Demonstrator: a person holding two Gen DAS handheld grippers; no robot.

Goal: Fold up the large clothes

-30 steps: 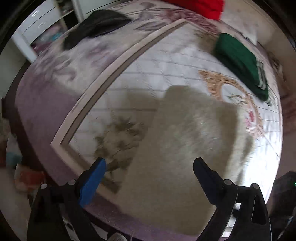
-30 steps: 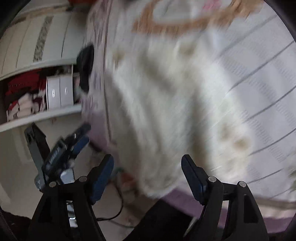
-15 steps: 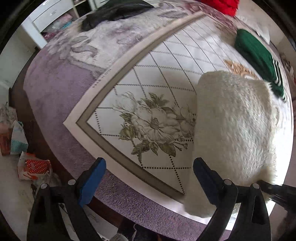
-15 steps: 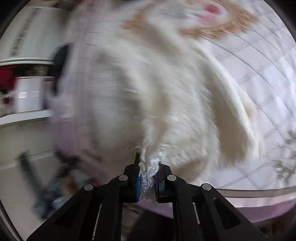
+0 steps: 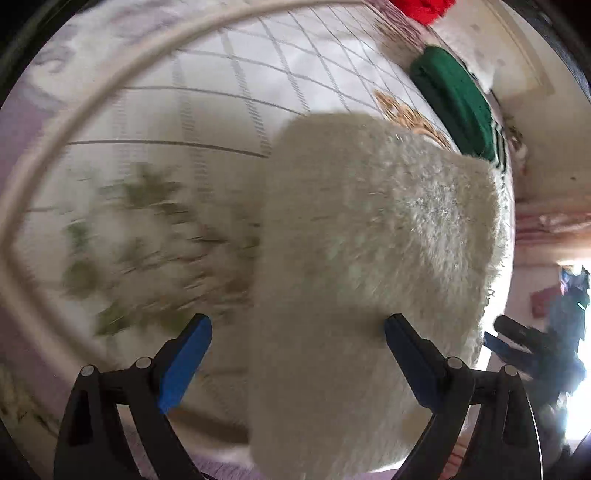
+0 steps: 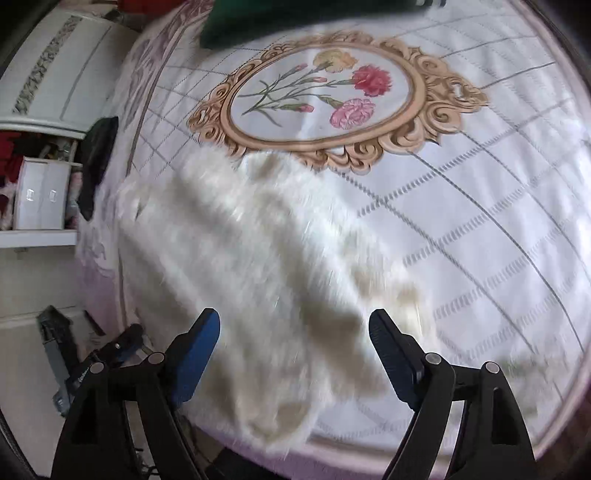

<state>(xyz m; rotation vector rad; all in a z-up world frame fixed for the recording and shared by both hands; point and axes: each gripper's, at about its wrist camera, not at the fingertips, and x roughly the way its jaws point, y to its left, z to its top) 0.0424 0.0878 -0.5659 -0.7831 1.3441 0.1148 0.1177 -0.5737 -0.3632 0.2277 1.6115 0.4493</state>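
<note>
A fluffy cream garment (image 5: 369, 258) lies folded into a thick block on the bed (image 6: 480, 221), just below the gilt-framed carnation medallion (image 6: 325, 96) printed on the quilted cover. The left hand-held gripper (image 5: 297, 354) hangs over the garment's near end with its blue-padded jaws spread wide, one finger above the fleece and the other above the cover's leafy print, gripping nothing. The right hand-held gripper (image 6: 295, 350) hovers at the garment's opposite edge, likewise spread wide and empty, the fleece showing between its fingers. A folded green garment (image 5: 458, 99) sits farther up the bed, well apart from the cream one, with something red (image 5: 421, 9) beyond it. A dark item (image 6: 98, 162) lies at the bed's side edge, near white shelves (image 6: 40, 199) holding boxes. Both views are blurred in places.
</note>
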